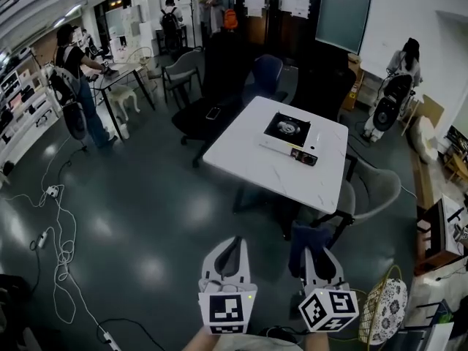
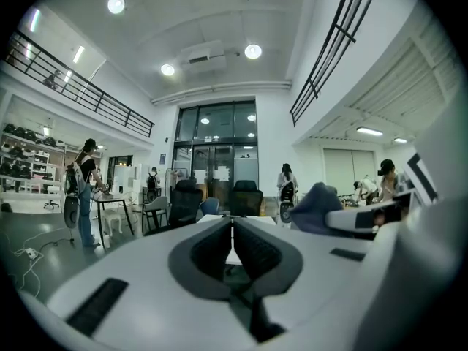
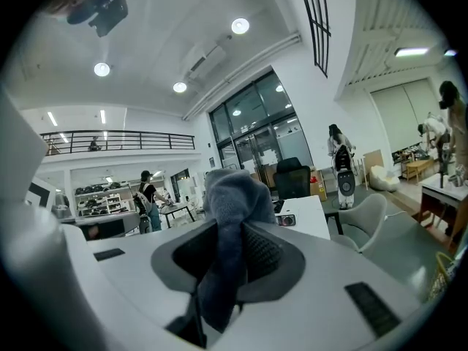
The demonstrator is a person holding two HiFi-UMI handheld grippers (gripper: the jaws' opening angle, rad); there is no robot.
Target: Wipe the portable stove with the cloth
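The portable stove (image 1: 291, 137), white with a black top and a round burner, sits on the white table (image 1: 248, 163) well ahead of me. Its front end shows small beyond the cloth in the right gripper view as the stove (image 3: 288, 220). My right gripper (image 1: 313, 251) is shut on a blue-grey cloth (image 1: 307, 241), which bunches up between the jaws as the cloth (image 3: 230, 225). My left gripper (image 1: 232, 248) is shut with nothing in it; its jaws meet at the left gripper (image 2: 232, 232). Both grippers hang over the floor, short of the table.
A grey chair (image 1: 376, 189) stands at the table's right, dark office chairs (image 1: 219, 86) behind it. Cables and power strips (image 1: 55, 232) trail over the floor at left. A patterned basket (image 1: 384, 309) sits at lower right. People stand at the desk (image 1: 77, 79) on the left and at far right (image 1: 402, 72).
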